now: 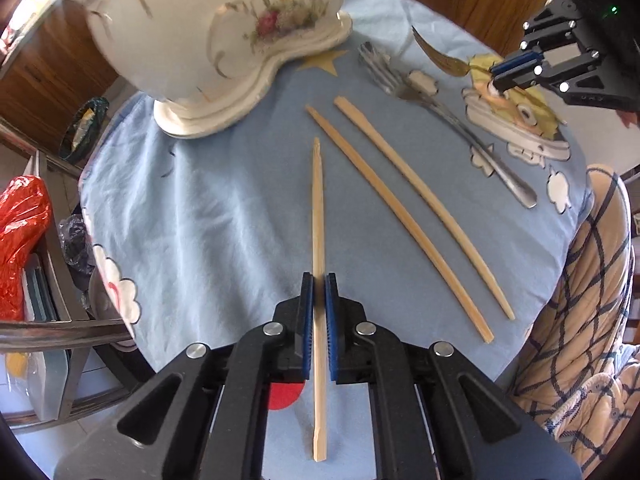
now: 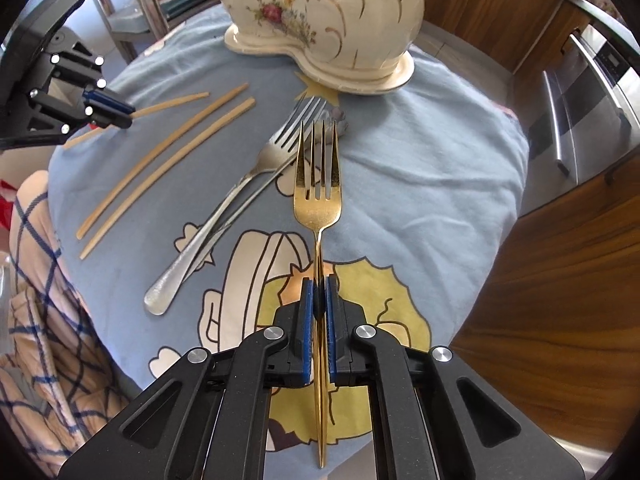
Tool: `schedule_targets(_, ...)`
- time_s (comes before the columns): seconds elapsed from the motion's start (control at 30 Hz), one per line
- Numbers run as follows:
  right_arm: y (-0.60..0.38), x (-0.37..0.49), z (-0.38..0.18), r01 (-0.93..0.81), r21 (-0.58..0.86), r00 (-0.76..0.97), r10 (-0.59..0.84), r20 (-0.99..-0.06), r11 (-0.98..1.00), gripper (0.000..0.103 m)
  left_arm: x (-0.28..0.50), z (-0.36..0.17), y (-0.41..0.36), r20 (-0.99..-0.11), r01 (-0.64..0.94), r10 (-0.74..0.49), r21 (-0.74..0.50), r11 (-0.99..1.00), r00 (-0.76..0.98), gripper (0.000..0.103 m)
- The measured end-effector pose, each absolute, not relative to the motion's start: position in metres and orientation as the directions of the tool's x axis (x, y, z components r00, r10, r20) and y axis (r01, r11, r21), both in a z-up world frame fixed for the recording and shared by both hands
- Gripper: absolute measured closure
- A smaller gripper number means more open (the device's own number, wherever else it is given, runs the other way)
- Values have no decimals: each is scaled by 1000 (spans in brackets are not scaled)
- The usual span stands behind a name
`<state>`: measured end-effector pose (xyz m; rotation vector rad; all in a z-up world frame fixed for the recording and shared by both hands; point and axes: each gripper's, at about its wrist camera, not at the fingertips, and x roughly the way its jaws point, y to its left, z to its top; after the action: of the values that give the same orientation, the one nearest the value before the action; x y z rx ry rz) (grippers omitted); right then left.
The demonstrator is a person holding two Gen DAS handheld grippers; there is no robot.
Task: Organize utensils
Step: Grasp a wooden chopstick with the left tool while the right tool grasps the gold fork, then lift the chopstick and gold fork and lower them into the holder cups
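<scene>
Nearest, the left gripper point(image 1: 319, 280) pinches a single chopstick point(image 1: 318, 208) about midway along its length, blue pads pressed against both sides, tip pointing toward the table's far edge. The right gripper point(image 2: 319, 284) is likewise clamped on a gold fork's point(image 2: 318, 196) thin handle, tines forward, held above the blue cloth point(image 1: 224, 208) covering the round table.

Farther in, two more chopsticks point(image 1: 404, 216) lie side by side on the cloth, with a silver fork point(image 2: 224, 208) just beside them toward the table's middle.

At the far edge stands a white floral pot point(image 2: 332, 12).

Probably the held pieces go beside their like, or into the pot. Keep each level and lower it parallel to its mates before releasing, since thin sticks roll easily.
</scene>
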<state>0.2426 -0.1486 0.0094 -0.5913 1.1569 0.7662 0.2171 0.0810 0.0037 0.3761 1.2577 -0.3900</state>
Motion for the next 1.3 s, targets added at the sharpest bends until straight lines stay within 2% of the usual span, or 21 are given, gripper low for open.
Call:
schedule_targets(0.2,-162,239,32,-764,1,276,329,-903,645,96,192,35,91,-901,437,-164,31,899,401,98)
schedule_targets(0.37,-172,230,53,-752,47,341,449,-826,658,96,171,67,98,-777,414,-313,-75,907,546,98)
schedule_targets(0.57,-175,222,66,-741,113,381,553,-741,662,96,165,83,105,-618,355,-371,-156,922,693,98)
schedule_targets(0.87,-179,220,67,-719,179,417,622,-663,672,96,157,86,100,-475,311,-365,-190,931,801,98)
schedule_targets(1.3,-179,229,88,-696,185,515,662,-545,693,96,172,88,97,-409,247,-309,-198,949,858,98)
